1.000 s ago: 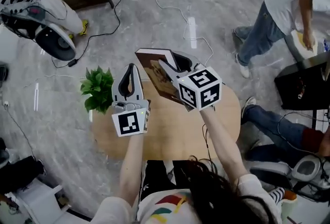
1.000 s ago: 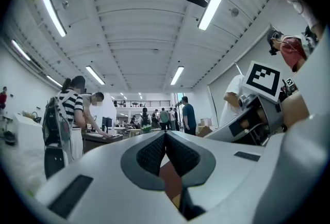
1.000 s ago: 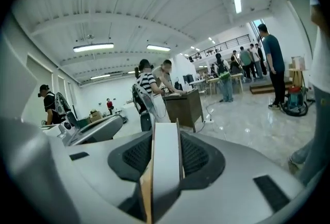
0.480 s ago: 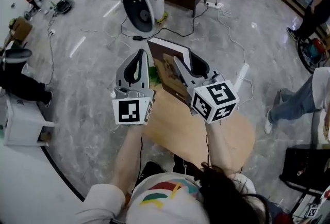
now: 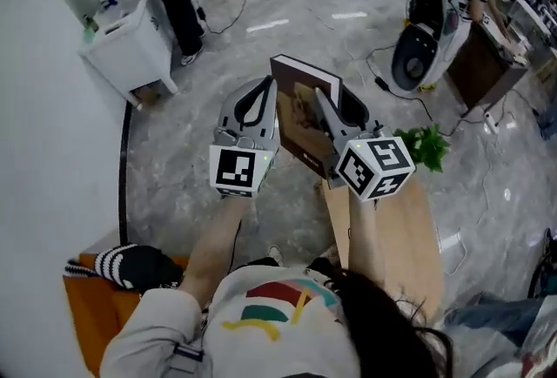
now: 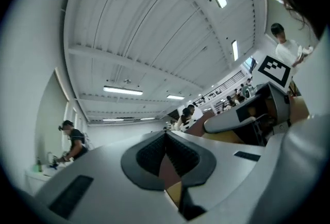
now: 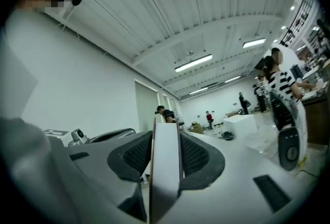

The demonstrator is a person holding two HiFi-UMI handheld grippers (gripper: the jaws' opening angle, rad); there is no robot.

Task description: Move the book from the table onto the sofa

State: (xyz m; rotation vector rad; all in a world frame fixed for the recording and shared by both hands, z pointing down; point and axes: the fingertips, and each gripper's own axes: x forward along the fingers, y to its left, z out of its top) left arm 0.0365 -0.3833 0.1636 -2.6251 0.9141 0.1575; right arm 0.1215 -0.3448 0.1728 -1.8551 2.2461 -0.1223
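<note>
Head view | I swung the book (image 5: 300, 119) off the table (image 5: 426, 232) | right gripper (image 5: 325, 99) clamped on it, left gripper (image 5: 261, 96) closed, empty | orange sofa (image 5: 94, 324) came into view, probably the drop spot.

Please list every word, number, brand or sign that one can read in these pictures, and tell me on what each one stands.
No text can be read anywhere.
book: a brown picture on the cover; any title is too blurred to read.
left marker cube, right marker cube: black-and-white square patterns, no words.
shirt: coloured stripes, no letters.
</note>
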